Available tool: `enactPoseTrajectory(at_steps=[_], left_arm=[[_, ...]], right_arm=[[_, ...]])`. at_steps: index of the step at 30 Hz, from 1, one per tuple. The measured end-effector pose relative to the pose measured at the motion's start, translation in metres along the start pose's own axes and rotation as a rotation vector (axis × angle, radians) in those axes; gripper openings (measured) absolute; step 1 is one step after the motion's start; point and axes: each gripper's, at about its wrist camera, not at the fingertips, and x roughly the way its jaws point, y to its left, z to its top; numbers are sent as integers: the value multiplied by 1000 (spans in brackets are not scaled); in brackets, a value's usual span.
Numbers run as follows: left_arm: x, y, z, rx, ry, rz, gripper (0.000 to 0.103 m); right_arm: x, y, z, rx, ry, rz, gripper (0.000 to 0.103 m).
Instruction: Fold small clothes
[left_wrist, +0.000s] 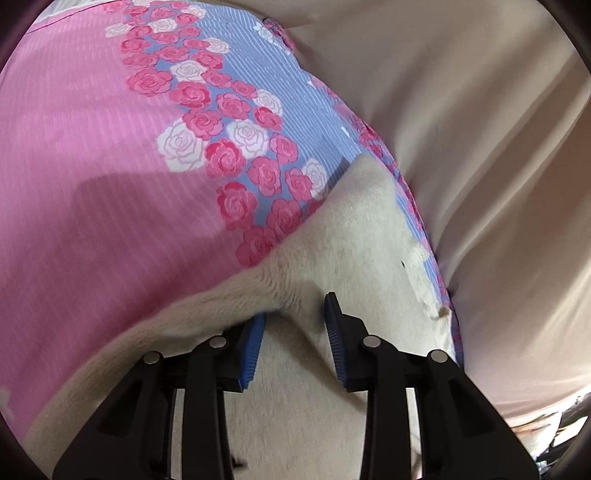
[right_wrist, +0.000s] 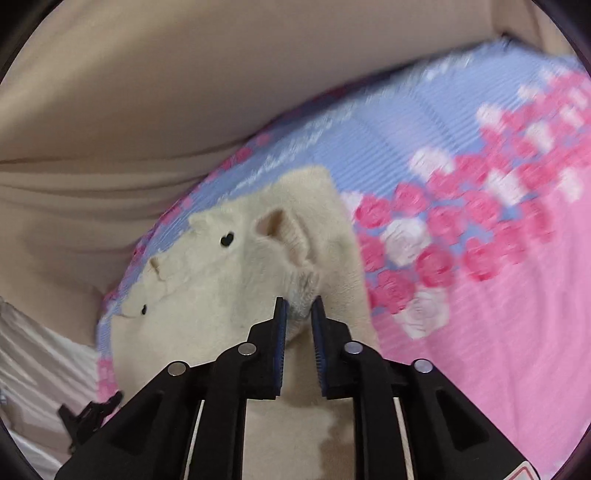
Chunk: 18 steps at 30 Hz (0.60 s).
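A small cream fleece garment (left_wrist: 354, 236) with an animal face lies on a pink and blue rose-print sheet (left_wrist: 92, 155). In the left wrist view my left gripper (left_wrist: 295, 314) is open, its blue pads (left_wrist: 334, 328) resting on the fleece, with a raised fold running off to the left. In the right wrist view the garment (right_wrist: 207, 273) shows black eyes (right_wrist: 227, 239) and a small ear (right_wrist: 275, 221). My right gripper (right_wrist: 298, 310) is nearly closed, pinching a bunched ridge of the fleece between its blue pads (right_wrist: 281, 325).
The rose-print sheet (right_wrist: 480, 295) covers the bed. Beige fabric (left_wrist: 480, 147) rises beside the bed edge and also fills the upper left of the right wrist view (right_wrist: 147, 92). White cloth (right_wrist: 33, 362) lies at lower left there, near part of the other black gripper (right_wrist: 88, 413).
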Motion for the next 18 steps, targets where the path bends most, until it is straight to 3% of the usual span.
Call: enactPoseTrajectory(at_steps=[2,5,8,11,12,13,15,16,18], left_arm=[[-22,-1,-7,-7,-16,-20,33],[-48,-17,-11,33,-91,-54,40],[-28,-51,5,144,-100,-56,43],[21,-62,23,207,-32,42,44],[37,-57,27,206,8,71,44],[46,-48,28,198,26,100,40],[43,-43,28,212,11,75,39],[40,-44,27,236,6,79,39],[29,-45,23,274,-3,104,40]], right_arm=[[-19,14,-2,-39,-75,31,17],[-5,42,8,-140,-16,97,17],[32,50,23,-136,54,142,17],[85,24,26,-91,167,-16,16],[93,10,25,-68,199,-57,0],[86,2,27,-28,181,-12,0],[63,3,27,-19,128,-8,2],[51,7,25,-54,96,-9,10],[43,5,15,-116,116,-93,15]])
